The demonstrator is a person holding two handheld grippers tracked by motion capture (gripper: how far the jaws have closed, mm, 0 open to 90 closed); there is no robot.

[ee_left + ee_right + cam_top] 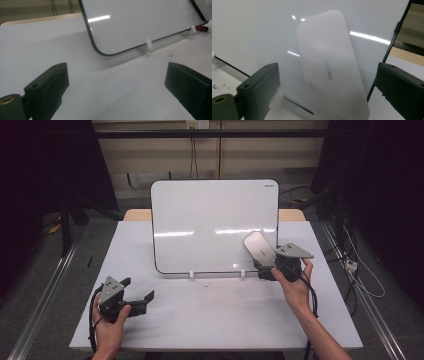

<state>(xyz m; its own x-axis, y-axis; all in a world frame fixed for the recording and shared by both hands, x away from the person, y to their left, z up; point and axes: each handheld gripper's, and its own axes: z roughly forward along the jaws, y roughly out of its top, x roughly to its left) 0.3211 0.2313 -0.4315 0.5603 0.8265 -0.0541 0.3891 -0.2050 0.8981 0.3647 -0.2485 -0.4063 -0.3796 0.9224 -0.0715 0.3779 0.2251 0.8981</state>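
Note:
A white oblong eraser (258,247) lies flat against the lower right of an upright whiteboard (210,220). My right gripper (263,269) is just below and right of it, open. In the right gripper view the eraser (329,70) sits tilted between the two wide-apart jaws of that gripper (328,82), and neither jaw touches it. My left gripper (137,288) rests low over the front left of the table, open and empty. In the left gripper view its jaws (116,82) point at the board's lower left corner (100,51).
The board stands on small white clips (191,274) at the middle of the white table (215,320). A red-tipped marker (202,28) lies by the board's foot near the far clip. Dark floor, rails and cables surround the table.

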